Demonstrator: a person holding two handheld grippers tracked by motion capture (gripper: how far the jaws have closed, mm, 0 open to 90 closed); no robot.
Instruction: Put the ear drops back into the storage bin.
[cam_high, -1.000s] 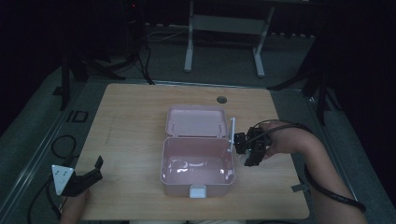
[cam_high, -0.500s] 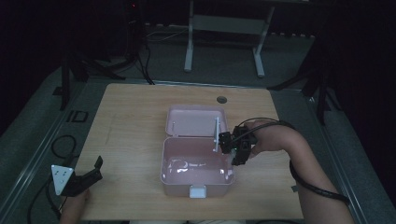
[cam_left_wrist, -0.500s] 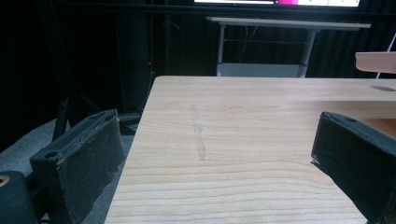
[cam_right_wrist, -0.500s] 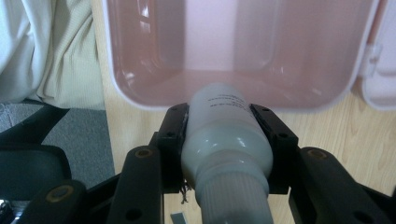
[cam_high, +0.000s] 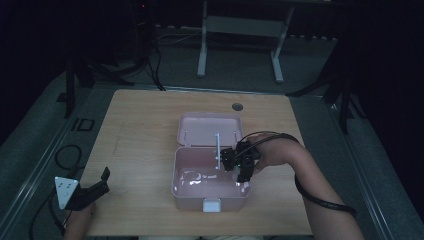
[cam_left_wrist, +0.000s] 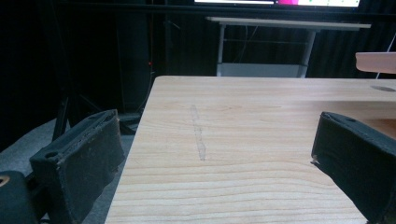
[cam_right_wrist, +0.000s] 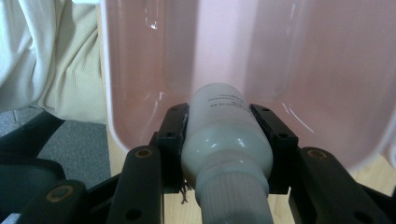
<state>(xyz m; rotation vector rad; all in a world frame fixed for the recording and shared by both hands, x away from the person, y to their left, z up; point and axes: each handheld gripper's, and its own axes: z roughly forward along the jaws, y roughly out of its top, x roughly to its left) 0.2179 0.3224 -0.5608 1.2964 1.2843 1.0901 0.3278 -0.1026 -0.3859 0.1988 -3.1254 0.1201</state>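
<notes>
High view is looking down on a wooden table (cam_high: 150, 150) in a dark room. A pink box (cam_high: 210, 192) is sitting near the front edge of the table, a bit right of the middle, and its lid (cam_high: 210, 129) is lying open flat behind it, toward the back edge. The right gripper (cam_high: 235, 165) is hanging over the right side of the open box, with the person's hand (cam_high: 272, 155) holding it and a black cable looping off it. A thin white stick-like part (cam_high: 217, 150) is poking up beside the gripper; it is too small to tell more. The left gripper (cam_high: 97, 187) is sitting by the front left corner of the table, well apart from the box. Left gripper view is looking along the bare table top (cam_left_wrist: 257, 140), and its two black jaws are standing wide apart with nothing between them. A bit of the pink box (cam_left_wrist: 376, 61) is peeking in at the far right. Right gripper view is showing a white bottle (cam_right_wrist: 224, 140) squeezed tight between the two black jaws, which are pressing on both of its sides. The bottle's ridged cap (cam_right_wrist: 233, 198) is pointing back at the camera, and its round bottom end is pointing into the pink box (cam_right_wrist: 289, 70), just over the box's wall.
</notes>
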